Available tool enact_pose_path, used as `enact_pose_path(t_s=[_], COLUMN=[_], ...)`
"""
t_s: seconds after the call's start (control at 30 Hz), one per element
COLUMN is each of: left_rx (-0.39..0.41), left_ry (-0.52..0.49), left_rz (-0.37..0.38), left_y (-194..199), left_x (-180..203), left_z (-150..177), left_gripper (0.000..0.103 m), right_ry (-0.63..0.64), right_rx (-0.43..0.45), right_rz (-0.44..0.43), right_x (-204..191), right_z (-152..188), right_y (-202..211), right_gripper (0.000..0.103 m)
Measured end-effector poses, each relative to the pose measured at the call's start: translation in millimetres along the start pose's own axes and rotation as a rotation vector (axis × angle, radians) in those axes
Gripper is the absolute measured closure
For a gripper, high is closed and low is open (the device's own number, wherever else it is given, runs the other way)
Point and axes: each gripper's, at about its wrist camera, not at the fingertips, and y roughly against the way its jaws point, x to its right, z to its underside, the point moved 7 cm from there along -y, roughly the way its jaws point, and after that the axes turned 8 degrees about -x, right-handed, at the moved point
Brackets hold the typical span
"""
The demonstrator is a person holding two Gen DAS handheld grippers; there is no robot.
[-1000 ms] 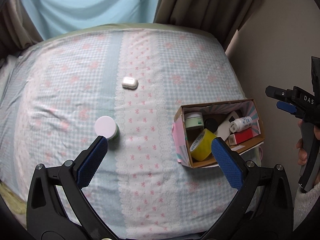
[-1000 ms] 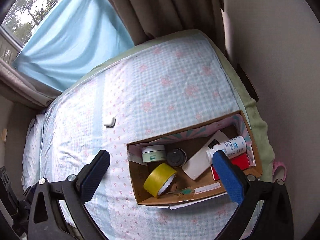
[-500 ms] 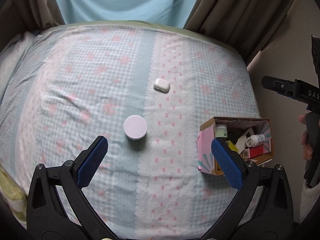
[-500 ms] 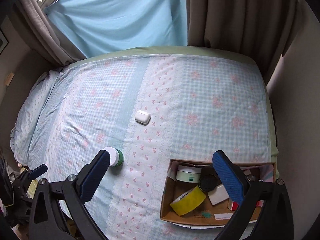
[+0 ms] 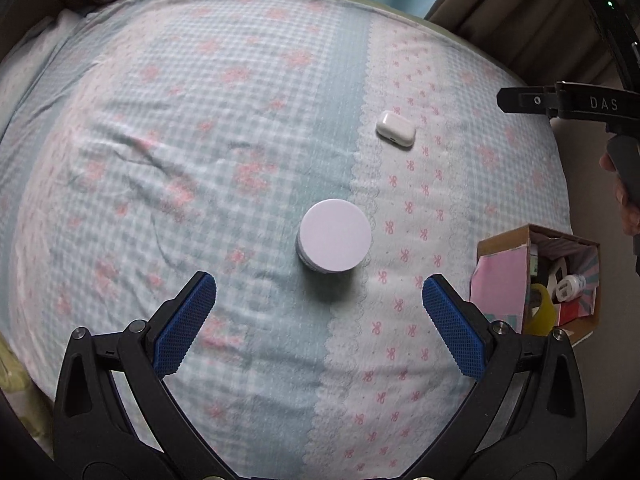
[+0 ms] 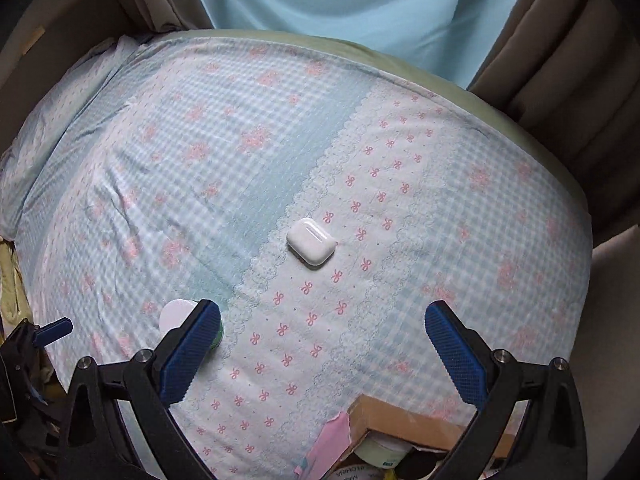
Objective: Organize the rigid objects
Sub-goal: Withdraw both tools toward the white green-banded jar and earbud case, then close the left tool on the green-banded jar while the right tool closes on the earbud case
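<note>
On a blue-and-pink checked bedsheet (image 5: 224, 128), a squat round white-lidded jar (image 5: 335, 236) sits beyond the spread, empty left gripper (image 5: 318, 296); rigid and light, best pinched across its sides. The right gripper (image 6: 322, 326) is spread too.

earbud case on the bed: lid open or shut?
Shut. The white earbud case lies flat on the bedsheet with its lid seam closed; no earbuds or interior show in either wrist view.
</note>
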Motion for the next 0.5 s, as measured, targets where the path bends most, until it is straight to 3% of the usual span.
enact_pose_path(t_s=[0.33,0.5], left_rx=[0.025,0.067], left_ry=[-0.074,-0.111], left_rz=[-0.007,-0.045], left_y=[-96.1,-119.4], left_x=[13.1,19.3], left_z=[4.2,-11.5], left_gripper=[0.0,0.0], right_ry=[0.357,0.467], right_rx=[-0.057,-0.088], right_rz=[-0.007,0.014], right_x=[-27.7,-27.4], right_z=[-26.0,-37.9], right_y=[-110.5,-146.9], right_gripper=[0.001,0.001])
